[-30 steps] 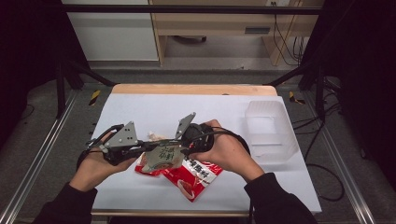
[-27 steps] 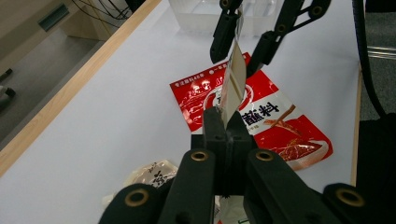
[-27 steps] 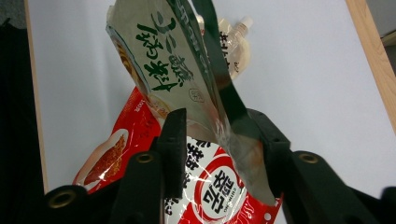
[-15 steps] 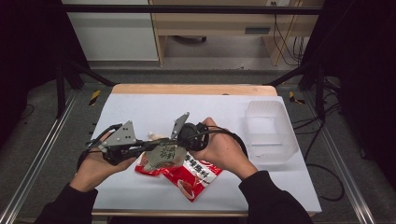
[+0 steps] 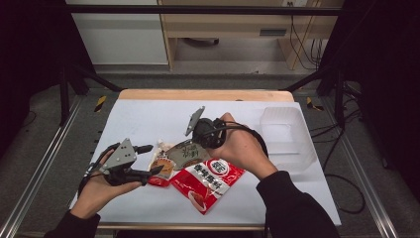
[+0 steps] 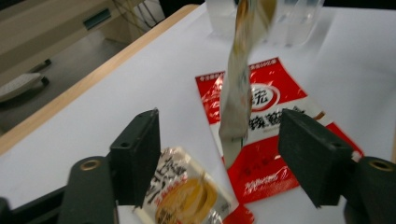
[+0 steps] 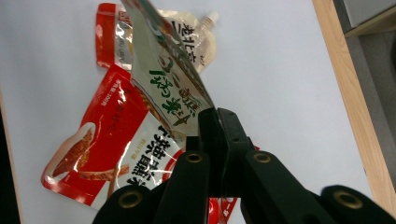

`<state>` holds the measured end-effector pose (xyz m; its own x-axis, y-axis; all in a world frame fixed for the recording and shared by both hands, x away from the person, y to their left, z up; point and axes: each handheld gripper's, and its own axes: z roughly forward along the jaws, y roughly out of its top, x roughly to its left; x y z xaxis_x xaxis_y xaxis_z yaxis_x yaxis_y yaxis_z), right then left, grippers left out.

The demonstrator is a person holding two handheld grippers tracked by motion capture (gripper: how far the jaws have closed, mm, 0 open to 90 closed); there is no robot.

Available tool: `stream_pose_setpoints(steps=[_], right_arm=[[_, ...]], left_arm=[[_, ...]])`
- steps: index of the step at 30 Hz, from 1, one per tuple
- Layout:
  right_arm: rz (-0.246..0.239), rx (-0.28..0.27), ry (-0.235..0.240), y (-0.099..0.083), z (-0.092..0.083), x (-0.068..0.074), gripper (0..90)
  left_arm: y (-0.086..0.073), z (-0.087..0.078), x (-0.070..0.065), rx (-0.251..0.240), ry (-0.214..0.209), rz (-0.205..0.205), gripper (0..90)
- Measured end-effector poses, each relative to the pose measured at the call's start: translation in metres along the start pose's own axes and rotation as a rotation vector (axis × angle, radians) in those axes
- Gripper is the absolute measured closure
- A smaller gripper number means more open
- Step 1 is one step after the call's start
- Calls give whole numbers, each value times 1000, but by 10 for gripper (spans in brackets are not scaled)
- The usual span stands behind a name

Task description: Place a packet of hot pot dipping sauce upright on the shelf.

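Surface: white-covered table (image 5: 148, 119), clear bin (image 5: 287, 134) at its far right.
Right gripper (image 7: 217, 116): pinched the grey pouch (image 7: 168, 88) above the red packet (image 5: 208, 181) (probably bin-bound).
Left gripper (image 6: 219, 154): spread, empty, beside the packet.

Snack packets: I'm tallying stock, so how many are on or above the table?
3: a red packet flat on the table, a spouted pouch beside it, and a silver-green packet held by the right gripper. More may be hidden.
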<state>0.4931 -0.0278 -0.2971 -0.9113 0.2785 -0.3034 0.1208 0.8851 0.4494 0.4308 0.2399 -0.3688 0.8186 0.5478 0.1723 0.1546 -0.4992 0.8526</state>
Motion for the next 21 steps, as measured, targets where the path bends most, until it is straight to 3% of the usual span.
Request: stream_pose_setpoints(steps=[5,7,10,14,21], right_arm=[[18,11,-10,-5,-5,-10,900],[26,16,-16,-6,-8,-14,900],[38,18,-26,-9,-12,-20,900],[62,32,-55,-15,-14,-28,900],[68,28,-87,-28,-28,-40,900]], left_arm=[[-34,2,7,20,46,-89,164],[-43,4,12,63,74,-99,129],[-56,6,16,62,74,-154,110],[-68,9,17,109,108,-148,113],[-83,2,31,102,164,-210,75]])
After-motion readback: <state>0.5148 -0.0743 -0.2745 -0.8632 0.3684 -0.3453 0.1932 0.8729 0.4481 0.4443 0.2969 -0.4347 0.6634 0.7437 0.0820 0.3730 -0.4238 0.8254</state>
